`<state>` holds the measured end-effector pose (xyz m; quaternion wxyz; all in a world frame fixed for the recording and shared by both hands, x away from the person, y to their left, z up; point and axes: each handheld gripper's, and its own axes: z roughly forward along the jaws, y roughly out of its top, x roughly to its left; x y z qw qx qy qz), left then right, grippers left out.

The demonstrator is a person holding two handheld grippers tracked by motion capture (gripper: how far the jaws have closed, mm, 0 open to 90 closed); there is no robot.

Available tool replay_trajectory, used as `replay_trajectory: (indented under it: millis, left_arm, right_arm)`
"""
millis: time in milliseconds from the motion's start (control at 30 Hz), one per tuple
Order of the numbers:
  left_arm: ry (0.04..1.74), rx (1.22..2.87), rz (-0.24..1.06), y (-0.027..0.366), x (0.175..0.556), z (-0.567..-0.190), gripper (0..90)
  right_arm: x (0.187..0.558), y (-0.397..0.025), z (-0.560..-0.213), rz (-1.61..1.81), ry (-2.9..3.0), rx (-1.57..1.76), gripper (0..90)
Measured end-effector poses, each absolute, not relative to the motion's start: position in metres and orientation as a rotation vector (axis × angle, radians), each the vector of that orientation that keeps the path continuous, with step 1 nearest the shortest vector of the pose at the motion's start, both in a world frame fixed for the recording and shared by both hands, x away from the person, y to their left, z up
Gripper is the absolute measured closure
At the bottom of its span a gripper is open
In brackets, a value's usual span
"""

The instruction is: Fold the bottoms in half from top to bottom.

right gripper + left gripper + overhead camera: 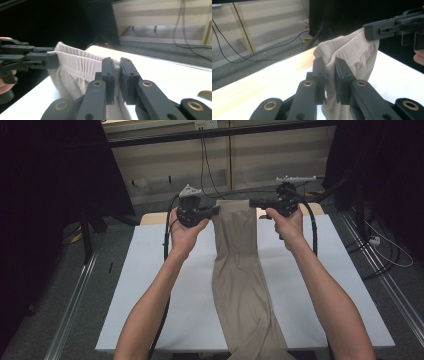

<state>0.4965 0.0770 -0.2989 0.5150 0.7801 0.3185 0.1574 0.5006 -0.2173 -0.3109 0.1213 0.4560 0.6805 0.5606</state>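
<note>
Item: beige trousers, held by the waistband at the far edge of the white bench. Long axis runs 12 to 6 o'clock, legs trailing off the near edge. Left claw is clamped on the waistband's 9 o'clock corner, right claw on its 3 o'clock corner; band stretched between them, both hands equally near.

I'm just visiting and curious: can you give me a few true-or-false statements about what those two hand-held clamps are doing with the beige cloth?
1. The left gripper is shut on the beige garment. True.
2. The right gripper hangs open, apart from the garment. False: it is shut on the ribbed waistband.
3. The garment is folded into a small square. False: it hangs long down the white table.
4. Both grippers hold the garment's top edge. True.
</note>
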Motion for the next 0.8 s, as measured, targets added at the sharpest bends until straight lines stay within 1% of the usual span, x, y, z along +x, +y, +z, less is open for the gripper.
replay_trajectory:
  millis: [133, 200, 433, 567, 667, 800]
  left_arm:
    - [0.701, 1.905, 0.357, 0.084, 0.461, -0.300, 80.5]
    - [0.648, 1.916, 0.348, 0.086, 0.437, -0.304, 80.5]
    - [0.533, 1.927, 0.304, 0.096, 0.369, -0.305, 80.4]
    - [0.498, 1.944, 0.268, 0.097, 0.343, -0.307, 80.3]
    - [0.486, 1.989, 0.262, 0.096, 0.325, -0.323, 80.3]
    - [0.492, 2.058, 0.184, 0.096, 0.311, -0.358, 80.0]
  right_arm:
    - [0.465, -0.216, -0.317, 1.653, 2.036, 1.290, 82.8]
    - [0.447, -0.217, -0.319, 1.657, 2.063, 1.268, 82.8]
    - [0.376, -0.219, -0.315, 1.656, 2.139, 1.162, 82.8]
    - [0.339, -0.222, -0.314, 1.672, 2.150, 1.120, 82.8]
    - [0.321, -0.221, -0.327, 1.654, 2.176, 1.117, 82.8]
    - [0.305, -0.221, -0.361, 1.629, 2.248, 1.155, 82.8]
